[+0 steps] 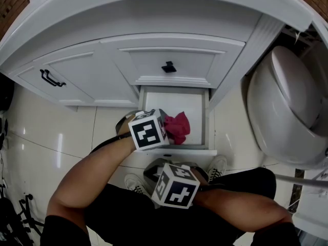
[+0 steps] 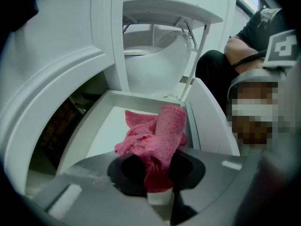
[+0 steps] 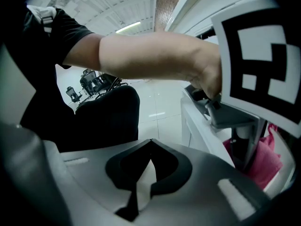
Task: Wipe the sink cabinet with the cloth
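On the white sink cabinet (image 1: 102,60), the low drawer (image 1: 207,118) stands open, and the pink cloth (image 2: 157,135), bunched above it in the left gripper's (image 2: 157,175) pinching jaws, may snag its rim or slip free; the right gripper's (image 3: 143,182) jaws are closed together, empty.

Head view looked steeply down on drawer (image 1: 177,102); left gripper view sat close inside it; right gripper view faced sideways past it.

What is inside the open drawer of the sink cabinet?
Only the pink cloth, clamped in the left hand-held gripper, shows in the drawer, over its bare white floor. The floor beneath cloth and gripper is covered.
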`<state>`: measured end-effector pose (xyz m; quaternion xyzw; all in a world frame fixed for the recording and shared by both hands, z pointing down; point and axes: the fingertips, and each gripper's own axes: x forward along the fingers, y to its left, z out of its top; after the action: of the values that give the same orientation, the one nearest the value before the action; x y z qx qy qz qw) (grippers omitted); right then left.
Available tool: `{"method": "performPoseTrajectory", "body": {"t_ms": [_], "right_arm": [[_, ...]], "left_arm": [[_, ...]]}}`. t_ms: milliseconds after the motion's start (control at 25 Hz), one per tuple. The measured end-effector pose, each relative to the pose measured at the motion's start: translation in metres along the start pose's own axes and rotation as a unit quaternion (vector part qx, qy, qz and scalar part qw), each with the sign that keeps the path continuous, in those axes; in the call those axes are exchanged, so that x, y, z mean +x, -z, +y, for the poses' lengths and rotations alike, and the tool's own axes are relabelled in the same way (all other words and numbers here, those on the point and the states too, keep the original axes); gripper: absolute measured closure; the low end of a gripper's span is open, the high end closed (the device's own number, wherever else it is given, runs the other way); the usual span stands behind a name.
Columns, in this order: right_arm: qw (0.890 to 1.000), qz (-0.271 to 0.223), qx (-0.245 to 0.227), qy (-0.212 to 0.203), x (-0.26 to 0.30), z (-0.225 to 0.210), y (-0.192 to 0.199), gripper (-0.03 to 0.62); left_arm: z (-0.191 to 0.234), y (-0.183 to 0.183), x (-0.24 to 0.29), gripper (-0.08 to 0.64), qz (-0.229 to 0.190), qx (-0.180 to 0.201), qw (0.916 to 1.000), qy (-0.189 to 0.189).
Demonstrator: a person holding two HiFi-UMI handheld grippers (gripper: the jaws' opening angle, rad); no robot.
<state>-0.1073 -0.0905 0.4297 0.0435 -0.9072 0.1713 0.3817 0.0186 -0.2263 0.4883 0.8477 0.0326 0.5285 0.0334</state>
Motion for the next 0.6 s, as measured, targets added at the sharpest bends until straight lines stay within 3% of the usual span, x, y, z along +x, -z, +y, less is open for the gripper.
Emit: {"method": "performPoseTrajectory", "body": {"t_ms": [360,600], "right_arm": [[1.000,0.007,-0.002,-0.002,0.007,0.002,0.000,0.586],[1.000,0.010,-0.001,0.001,0.009,0.001,0.001,0.586]], "left_arm": [[0.004,0.050,-0.024,0.465,0.036,-0.024,0.9990,-0.011],[0.005,0.058,-0.034,0.465,0.037,-0.027,0.9988,-0.018]]}}
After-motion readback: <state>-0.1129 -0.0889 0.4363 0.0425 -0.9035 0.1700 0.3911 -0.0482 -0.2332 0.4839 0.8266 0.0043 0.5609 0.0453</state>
